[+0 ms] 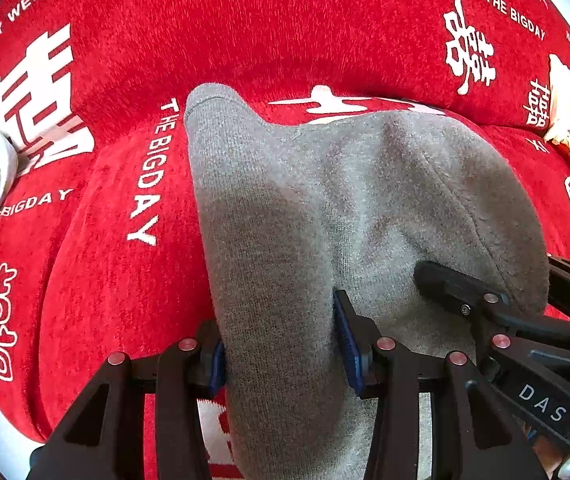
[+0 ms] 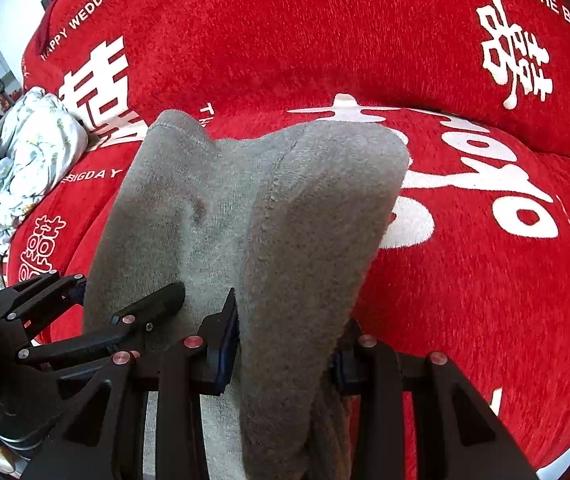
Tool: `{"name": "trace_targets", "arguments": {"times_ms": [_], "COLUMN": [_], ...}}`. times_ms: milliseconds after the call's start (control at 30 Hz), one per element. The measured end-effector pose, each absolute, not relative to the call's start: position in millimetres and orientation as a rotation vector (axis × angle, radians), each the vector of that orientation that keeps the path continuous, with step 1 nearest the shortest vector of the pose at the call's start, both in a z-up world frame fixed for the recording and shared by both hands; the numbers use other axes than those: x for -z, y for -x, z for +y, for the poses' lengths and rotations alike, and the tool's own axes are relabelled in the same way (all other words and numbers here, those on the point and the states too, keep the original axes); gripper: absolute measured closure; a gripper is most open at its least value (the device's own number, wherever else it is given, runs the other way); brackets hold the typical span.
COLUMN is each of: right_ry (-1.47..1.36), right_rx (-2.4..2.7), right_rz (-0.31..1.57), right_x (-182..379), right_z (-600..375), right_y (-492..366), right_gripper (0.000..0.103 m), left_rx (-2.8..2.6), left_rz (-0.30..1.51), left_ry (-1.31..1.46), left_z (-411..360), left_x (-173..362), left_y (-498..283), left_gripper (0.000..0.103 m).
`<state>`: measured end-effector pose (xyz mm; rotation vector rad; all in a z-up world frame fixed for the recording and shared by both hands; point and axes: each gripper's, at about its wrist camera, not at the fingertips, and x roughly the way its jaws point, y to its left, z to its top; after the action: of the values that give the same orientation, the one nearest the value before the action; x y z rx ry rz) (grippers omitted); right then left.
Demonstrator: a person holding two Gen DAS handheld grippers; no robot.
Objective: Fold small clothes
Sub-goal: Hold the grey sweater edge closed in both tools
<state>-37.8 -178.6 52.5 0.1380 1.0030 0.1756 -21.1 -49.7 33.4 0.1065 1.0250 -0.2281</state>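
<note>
One grey knit garment (image 1: 365, 184), small, fleecy, lies on the red wedding cover (image 1: 269, 28) of a sofa, near edge lifted toward you, far end with its stitched hem (image 1: 205, 98) draped on the seat. Both claws have it by the near edge, side by side.

Your left gripper (image 1: 281, 344) is clamped on a thick bunched fold of the grey cloth, blue pads (image 1: 347, 344) pressed into it on both sides. Your right gripper (image 2: 285, 344) is the same: jaws closed onto a bunched fold of the same garment, cloth filling the gap between the pads. Each gripper shows in the other's view, just beside it and touching the cloth.

Step, as I judge it: mid-fold, near edge picked up, not yet laid over. Next move calls for carrying both hands forward together, level, so the held edge lands on the far hem, then letting go. Risk: uneven pull skews the fold.

Count: one grey garment, two grippers, one red cover, one white floral cloth (image 2: 41, 132) bunched at the left, well apart, one pale yellowish item (image 1: 565, 96) far right, too small to identify.
</note>
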Motion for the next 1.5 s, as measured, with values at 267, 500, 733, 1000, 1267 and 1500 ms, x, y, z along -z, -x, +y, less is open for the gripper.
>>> {"name": "trace_targets", "arguments": {"times_ms": [267, 500, 733, 1000, 1267, 1500], "right_ry": [-0.138, -0.138, -0.128, -0.109, -0.108, -0.085], "right_rx": [-0.178, -0.179, -0.183, -0.181, -0.184, -0.161], "right_rz": [0.995, 0.991, 0.984, 0.961, 0.928, 0.928], "right_x": [-49.7, -49.1, -48.9, -50.3, -57.2, -60.7], "right_z": [-176.6, -175.3, -173.2, -167.0, -166.8, -169.8], "right_y": [45.7, 51.9, 57.8, 68.0, 73.1, 62.9], "right_gripper": [0.064, 0.064, 0.064, 0.064, 0.065, 0.065], "left_rx": [0.226, 0.224, 0.225, 0.217, 0.214, 0.22], "left_rz": [1.016, 1.005, 0.992, 0.96, 0.912, 0.911], "left_ry": [-0.118, -0.131, -0.137, -0.149, -0.173, -0.165], "left_z": [-46.8, -46.9, -44.0, -39.7, -41.0, -44.0], "left_x": [-31.3, -30.7, -30.2, -31.5, -40.8, -41.1], "left_y": [29.3, 36.3, 44.0, 54.6, 59.9, 44.3], "left_gripper": [0.056, 0.056, 0.056, 0.056, 0.057, 0.057]}}
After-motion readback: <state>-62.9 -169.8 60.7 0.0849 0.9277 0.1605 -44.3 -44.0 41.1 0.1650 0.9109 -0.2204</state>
